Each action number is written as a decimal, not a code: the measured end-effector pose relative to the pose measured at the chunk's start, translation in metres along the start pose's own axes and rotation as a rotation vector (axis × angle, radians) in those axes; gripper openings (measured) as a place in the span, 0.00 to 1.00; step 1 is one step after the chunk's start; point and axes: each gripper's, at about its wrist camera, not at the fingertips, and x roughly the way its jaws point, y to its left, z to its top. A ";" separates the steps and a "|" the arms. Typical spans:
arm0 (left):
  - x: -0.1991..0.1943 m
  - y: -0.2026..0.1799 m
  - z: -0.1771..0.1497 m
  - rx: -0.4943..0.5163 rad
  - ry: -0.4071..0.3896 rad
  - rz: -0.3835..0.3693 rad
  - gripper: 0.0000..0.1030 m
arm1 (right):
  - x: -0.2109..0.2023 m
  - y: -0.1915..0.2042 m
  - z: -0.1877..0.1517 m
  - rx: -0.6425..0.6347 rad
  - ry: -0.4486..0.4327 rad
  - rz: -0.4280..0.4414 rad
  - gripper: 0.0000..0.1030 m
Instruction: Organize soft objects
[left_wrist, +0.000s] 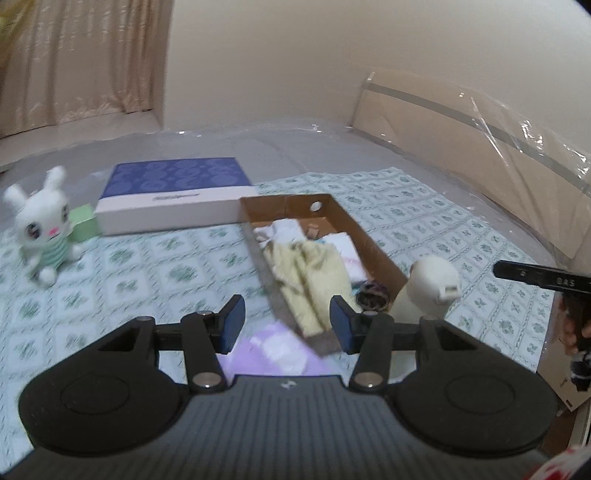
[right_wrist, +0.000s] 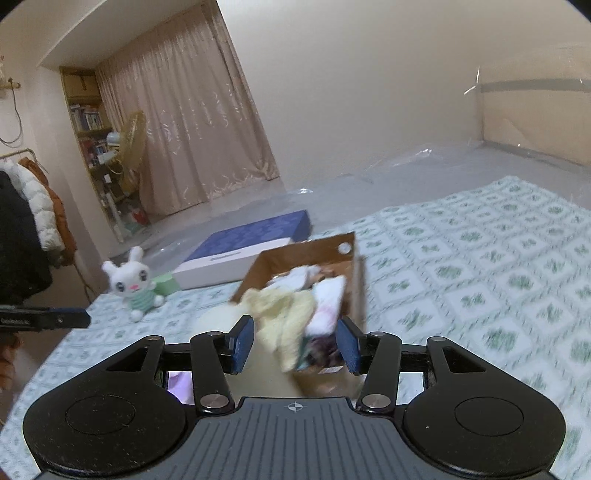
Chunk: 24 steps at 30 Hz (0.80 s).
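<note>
Blue-padded fingers of the left gripper (left_wrist: 287, 323) stand about half open with nothing held between them, hovering above a bed covered in a green-and-white patterned sheet (left_wrist: 155, 273). Just below them lies a blurred lilac cloth (left_wrist: 275, 352). Ahead sits an open cardboard box (left_wrist: 373, 247) holding soft items: a pale yellow garment (left_wrist: 314, 273) draped over its near edge, white folded cloths (left_wrist: 343, 245) behind it, and a dark patterned piece (left_wrist: 371, 295) at the near corner. A cream plush toy (left_wrist: 430, 286) rests just beside the box's right side. Left of the box lies a flat blue-and-white box (left_wrist: 173, 194), with a small green block (left_wrist: 85, 221) and a white plush rabbit (left_wrist: 42, 230) in a striped green top sitting upright farther left. From the right wrist view, the right gripper (right_wrist: 295, 345) is likewise about half open and empty, poised over the box's near end. Both views are motion-blurred.
</note>
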 end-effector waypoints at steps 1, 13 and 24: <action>-0.009 0.002 -0.006 -0.009 -0.004 0.013 0.46 | -0.005 0.006 -0.004 0.004 -0.003 0.008 0.48; -0.083 0.022 -0.056 -0.063 -0.066 0.169 0.46 | -0.031 0.073 -0.051 0.056 0.014 0.030 0.48; -0.118 0.023 -0.102 -0.095 -0.053 0.266 0.46 | -0.035 0.123 -0.091 0.077 0.038 -0.004 0.48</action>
